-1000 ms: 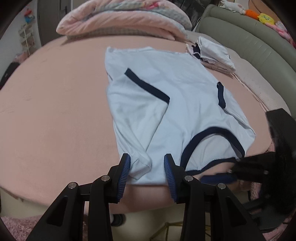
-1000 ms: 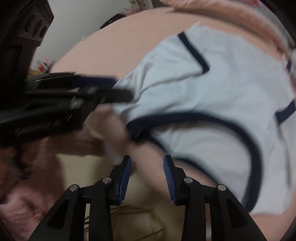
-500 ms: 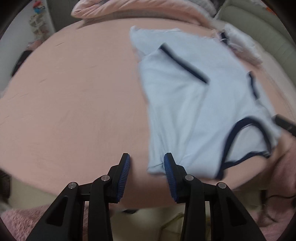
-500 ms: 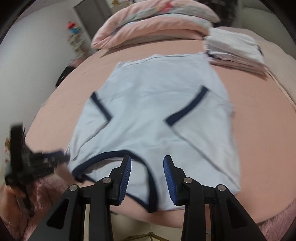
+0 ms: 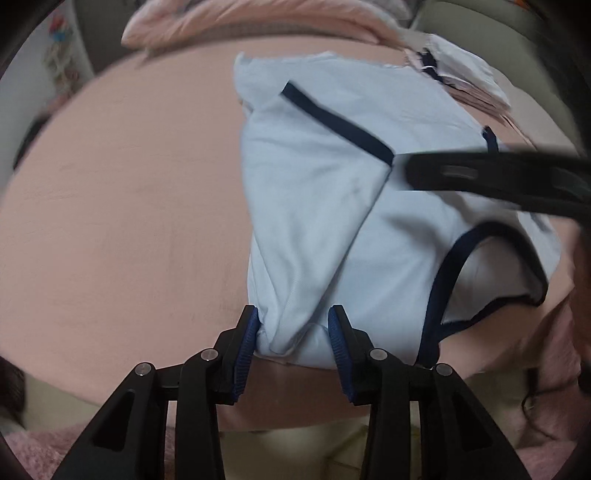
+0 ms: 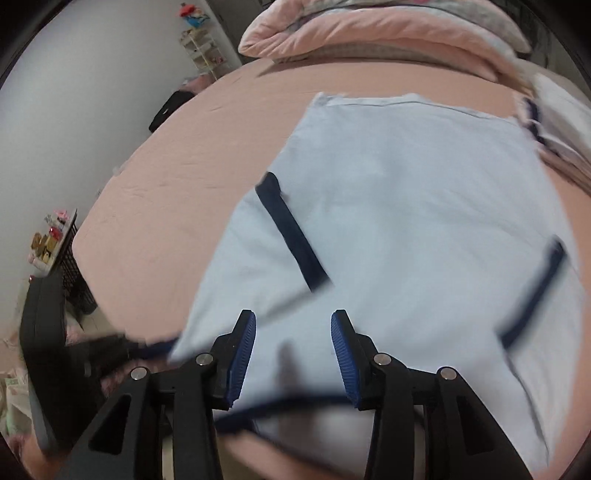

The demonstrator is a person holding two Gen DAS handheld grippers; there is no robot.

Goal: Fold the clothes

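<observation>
The wide pink-sheeted bed [image 5: 122, 221] carries my pale blue T-shirt with navy trim [image 5: 332, 192], spread flat with its long axis running away from me toward the pink quilt pile [image 6: 369, 33], collar end nearest. Both sleeves lie folded inward. My left gripper [image 5: 293, 332] is the nearer one: the shirt's near left corner sits between its blue pads, which stand apart and, as far as I can judge, do not yet pinch. My right gripper [image 6: 293, 343] hangs over the collar, jaws just widened, nothing between them. Only the left view shows the navy neckline loop [image 5: 480, 277] clearly; the right view blurs it.
</observation>
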